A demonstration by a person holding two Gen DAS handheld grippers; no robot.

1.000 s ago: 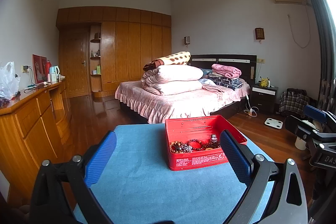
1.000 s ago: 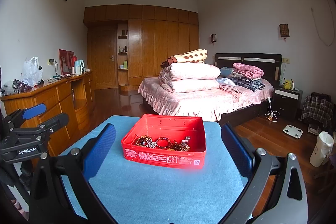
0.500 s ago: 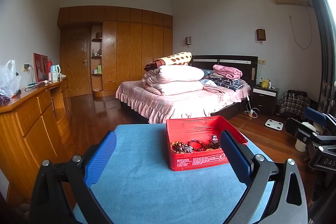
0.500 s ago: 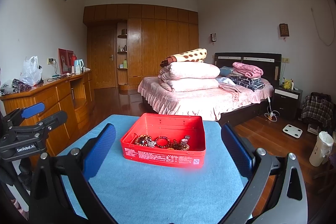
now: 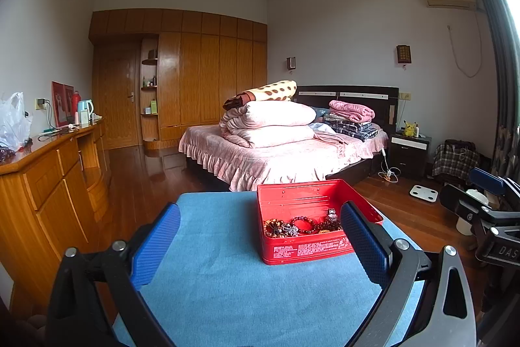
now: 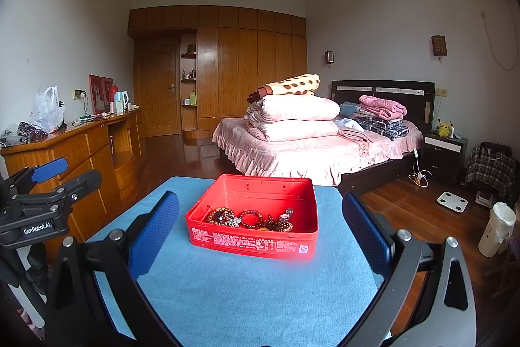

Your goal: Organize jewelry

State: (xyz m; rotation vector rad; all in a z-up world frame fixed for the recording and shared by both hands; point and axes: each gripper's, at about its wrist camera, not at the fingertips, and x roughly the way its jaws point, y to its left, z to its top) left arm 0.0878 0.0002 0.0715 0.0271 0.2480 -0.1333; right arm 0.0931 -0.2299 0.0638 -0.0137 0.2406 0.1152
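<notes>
Red tin [image 6: 252, 230] on the blue-covered desk [image 6: 247, 291] — lidless, holding tangled bead bracelets [image 6: 250, 219] along its near wall. Left gripper [image 5: 260, 244] and right gripper [image 6: 260, 230] — fingers spread wide, holding nothing, short of the tin.

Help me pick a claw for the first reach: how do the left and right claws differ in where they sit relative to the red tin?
The left claw is offset: the red tin sits toward its right finger. The right claw faces the tin nearly centred between its fingers. Both are open, empty, back from the tin over the blue cloth.
</notes>
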